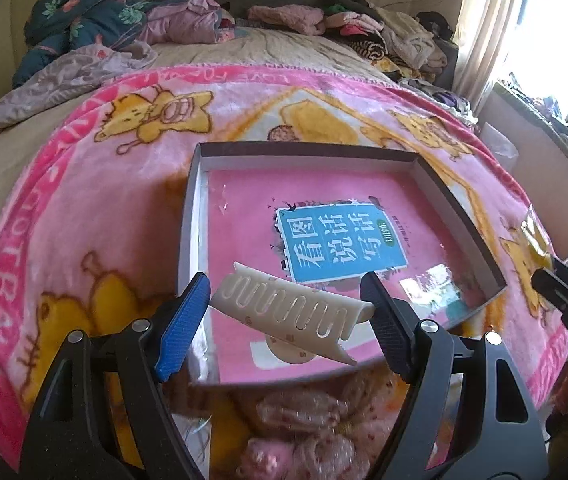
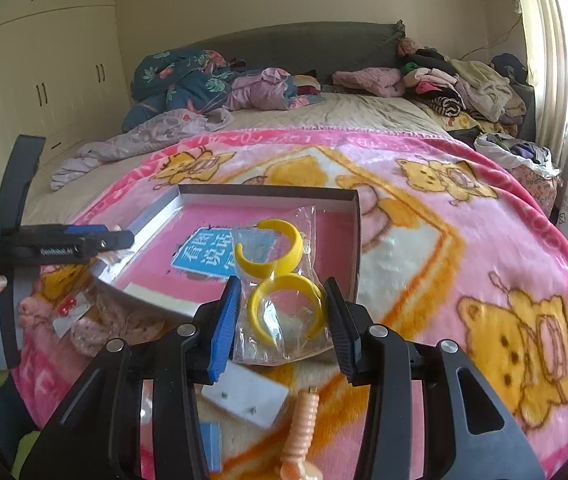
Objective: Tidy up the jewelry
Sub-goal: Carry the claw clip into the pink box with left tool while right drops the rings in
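Bed w/ pink blanket: box just ahead; left claw clamps comb crosswise, right claw pinches earring bag.

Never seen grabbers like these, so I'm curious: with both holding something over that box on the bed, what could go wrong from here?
The left gripper pinches the cream hair clip only by its ends, and it sits tilted, so it might twist free. The right gripper holds yellow hoop earrings through a slippery clear bag, which could slide out. The shallow box lies on a soft blanket, so a push may tip it.
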Demonstrator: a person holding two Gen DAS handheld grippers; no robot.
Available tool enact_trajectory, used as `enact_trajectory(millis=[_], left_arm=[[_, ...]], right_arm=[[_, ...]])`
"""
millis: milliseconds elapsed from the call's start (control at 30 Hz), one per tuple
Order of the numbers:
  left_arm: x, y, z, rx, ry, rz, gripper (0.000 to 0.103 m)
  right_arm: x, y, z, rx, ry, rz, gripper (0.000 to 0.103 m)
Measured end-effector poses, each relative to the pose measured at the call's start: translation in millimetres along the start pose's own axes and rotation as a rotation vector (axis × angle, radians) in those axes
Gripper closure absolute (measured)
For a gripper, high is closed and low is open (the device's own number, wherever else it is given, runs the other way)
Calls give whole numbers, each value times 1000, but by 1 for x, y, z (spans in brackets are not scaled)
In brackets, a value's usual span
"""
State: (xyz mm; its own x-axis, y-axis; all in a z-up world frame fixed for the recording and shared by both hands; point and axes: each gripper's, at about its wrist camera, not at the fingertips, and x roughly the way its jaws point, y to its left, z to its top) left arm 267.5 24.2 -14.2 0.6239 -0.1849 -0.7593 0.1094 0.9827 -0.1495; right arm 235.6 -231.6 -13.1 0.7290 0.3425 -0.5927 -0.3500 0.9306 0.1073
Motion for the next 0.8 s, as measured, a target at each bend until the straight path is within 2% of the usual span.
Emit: enact_trajectory(millis=[200,567,667,800], left_arm=[[19,1,0,-12,30,-3,35],[38,6,2,-26,52,2,34],[39,6,1,-20,54,4,27],[37,6,-1,-8,48,13,27]], right_arm=[[22,-3,12,4,16,0,62],[74,-12,16,29,102,-2,62],[86,-11,13,27,122,-8,62],[98,-14,9,41,148,-13,62]])
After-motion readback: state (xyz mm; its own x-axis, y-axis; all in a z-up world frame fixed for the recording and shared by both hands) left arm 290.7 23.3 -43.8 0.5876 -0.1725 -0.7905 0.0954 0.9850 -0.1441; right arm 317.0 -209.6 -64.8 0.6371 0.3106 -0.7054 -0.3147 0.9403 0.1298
